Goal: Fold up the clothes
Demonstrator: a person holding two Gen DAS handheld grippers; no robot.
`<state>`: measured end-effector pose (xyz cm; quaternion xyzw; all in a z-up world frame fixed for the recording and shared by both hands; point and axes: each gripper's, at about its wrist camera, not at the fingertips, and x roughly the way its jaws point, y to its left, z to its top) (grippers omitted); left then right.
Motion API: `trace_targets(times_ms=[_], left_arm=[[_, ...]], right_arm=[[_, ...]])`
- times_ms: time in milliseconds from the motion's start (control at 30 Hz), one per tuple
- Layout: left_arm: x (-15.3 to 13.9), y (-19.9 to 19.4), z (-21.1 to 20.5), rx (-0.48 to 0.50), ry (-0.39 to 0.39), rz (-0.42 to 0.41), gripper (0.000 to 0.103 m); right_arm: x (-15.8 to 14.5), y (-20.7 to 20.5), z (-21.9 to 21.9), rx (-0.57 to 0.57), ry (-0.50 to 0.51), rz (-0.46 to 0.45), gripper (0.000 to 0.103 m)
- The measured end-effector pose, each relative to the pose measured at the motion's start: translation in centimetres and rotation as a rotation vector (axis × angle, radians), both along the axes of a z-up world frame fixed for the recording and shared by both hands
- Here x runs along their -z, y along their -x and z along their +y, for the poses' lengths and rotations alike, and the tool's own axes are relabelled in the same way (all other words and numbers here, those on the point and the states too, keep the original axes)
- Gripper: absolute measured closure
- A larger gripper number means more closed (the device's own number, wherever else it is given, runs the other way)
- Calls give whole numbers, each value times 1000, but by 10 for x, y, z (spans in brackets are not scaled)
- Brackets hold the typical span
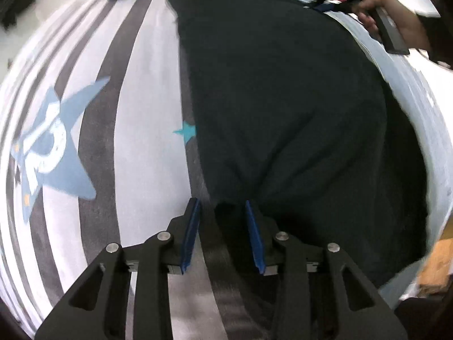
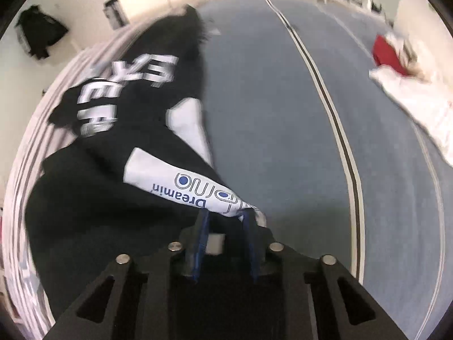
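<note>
A black garment (image 1: 283, 99) lies spread on a striped sheet with blue stars (image 1: 136, 113). My left gripper (image 1: 222, 206) stands over its near edge. A bunch of black cloth sits between the blue pads against the right one, and sheet shows beside the left pad. In the right wrist view the black garment (image 2: 127, 85) shows large white letters. A white printed part (image 2: 175, 181) of it tapers into my right gripper (image 2: 226, 215), whose pads are shut on its tip.
A person's hand (image 1: 396, 19) grips the other gripper's handle at the far right corner. A blue-grey sheet (image 2: 269, 113) lies right of the garment. White bedding (image 2: 419, 104) and a red item (image 2: 388, 53) lie at far right. Dark clothing (image 2: 39, 34) lies on the floor.
</note>
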<state>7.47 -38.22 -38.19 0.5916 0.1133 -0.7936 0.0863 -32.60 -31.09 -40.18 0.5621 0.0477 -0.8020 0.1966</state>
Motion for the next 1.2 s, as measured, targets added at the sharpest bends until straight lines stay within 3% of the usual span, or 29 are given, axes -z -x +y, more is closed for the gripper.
trace_targets(times_ms=[33,100,200,333,433,567,700,800,833,900,933,1000,1100,1200], left_arm=[[-7,1,-6,-25,0,-8,72],[-22,3,-20,-76,3,-19,72],[-41,23,-62,-153,49,37,72],[-36,98,-145,-228,114,112,71],[-28,165,-215,-262,105,200,68],[-21,255,-311,-301,50,255,58],[-18,311,-349,-300,44,243,49],[-4,335,-363,-260,37,168,50],[5,343,-360,-227,46,156,53],[10,352,-352,-161,59,132,94],[7,352,-348,-144,66,125,99],[-5,356,-342,-97,60,140,101],[-47,377,-330,-46,76,216,101],[-99,414,-315,-8,80,297,101]], right_arm=[[-1,7,5,-10,15,-5,85],[-9,19,20,2,74,1,71],[-15,33,39,20,161,-20,57],[-1,36,43,-21,97,-17,54],[8,31,37,-55,40,-6,54],[-4,23,44,-41,45,49,54],[-14,8,65,13,24,84,54],[-13,-1,91,78,-37,106,54],[-8,1,99,102,-71,105,54],[6,10,110,161,-158,106,54],[12,16,114,182,-175,109,54],[17,28,115,203,-203,155,39],[16,39,110,212,-255,219,35],[22,46,115,272,-196,202,30]])
